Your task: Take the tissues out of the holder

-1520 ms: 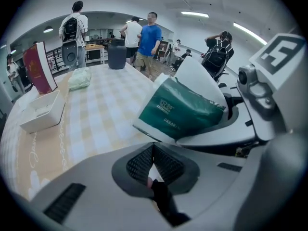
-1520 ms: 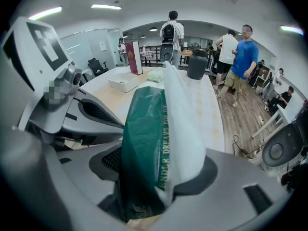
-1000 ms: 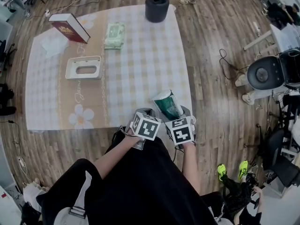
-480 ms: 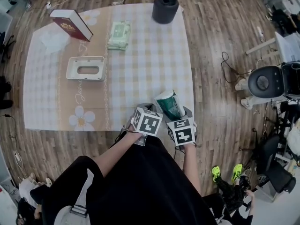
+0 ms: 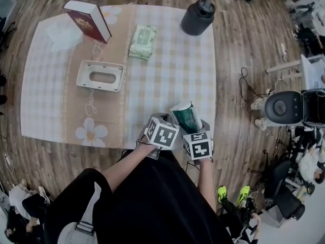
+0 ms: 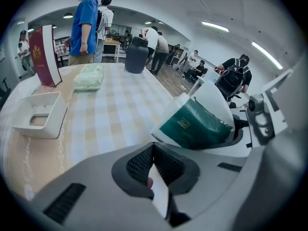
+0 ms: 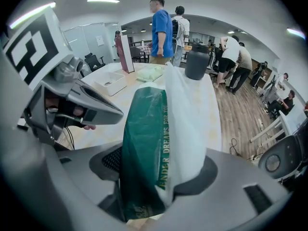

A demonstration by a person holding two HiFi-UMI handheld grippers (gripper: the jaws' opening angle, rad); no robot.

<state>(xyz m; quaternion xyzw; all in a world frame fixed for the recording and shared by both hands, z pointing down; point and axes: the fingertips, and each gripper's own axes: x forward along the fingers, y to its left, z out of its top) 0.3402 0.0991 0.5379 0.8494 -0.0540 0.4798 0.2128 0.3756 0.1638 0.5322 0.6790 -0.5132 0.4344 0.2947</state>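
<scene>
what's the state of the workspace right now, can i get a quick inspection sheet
surface: table under a checked cloth with a flower print
job's things: white tissue holder lies flat left of centre, apart from both grippers; green and white tissue pack is held up at the near edge
clutter: standing book, green wipes pack, dark jug, loose tissue, all at the far side
grippers: right gripper shut on the tissue pack; left gripper shut on a thin white sheet
cables: black cable on the floor right of the table
surroundings: wooden floor, office chair, people standing beyond the table
</scene>
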